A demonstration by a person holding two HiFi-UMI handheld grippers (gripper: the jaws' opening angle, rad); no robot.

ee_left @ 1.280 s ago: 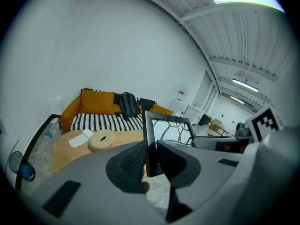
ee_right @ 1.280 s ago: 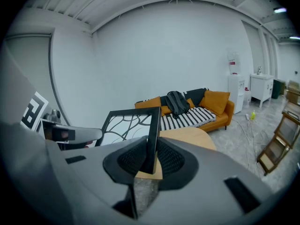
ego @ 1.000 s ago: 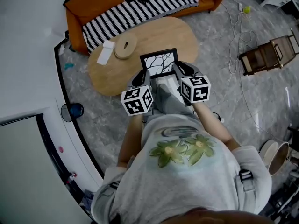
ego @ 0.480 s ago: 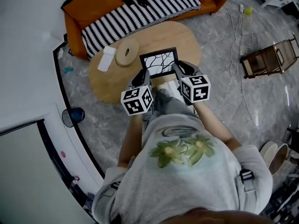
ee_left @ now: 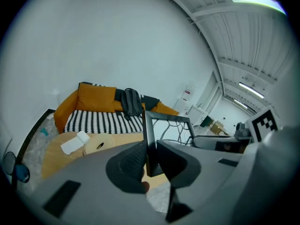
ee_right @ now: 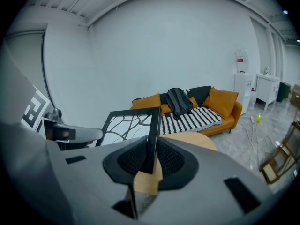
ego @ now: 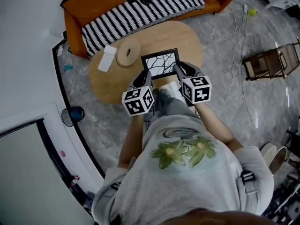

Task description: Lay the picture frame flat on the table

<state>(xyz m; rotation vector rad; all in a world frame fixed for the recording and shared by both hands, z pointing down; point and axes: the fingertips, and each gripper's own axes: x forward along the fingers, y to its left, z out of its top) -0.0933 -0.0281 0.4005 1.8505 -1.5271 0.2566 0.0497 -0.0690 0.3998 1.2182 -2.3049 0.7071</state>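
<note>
At the table [ego: 185, 36] edge, 6 o'clock, left gripper [ego: 142, 78] and right gripper [ego: 183, 71] pinch the picture frame [ego: 161, 63] sides; 12 o'clock lies open.

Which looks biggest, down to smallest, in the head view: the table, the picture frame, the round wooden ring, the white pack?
1. table
2. picture frame
3. round wooden ring and white pack: they look about alike, so no ranking.

Orange sofa [ego: 91, 4] with striped cover [ego: 140, 11] and dark backpack [ee_left: 131, 102]; wooden rack [ego: 272, 60] on floor [ego: 225, 102].
</note>
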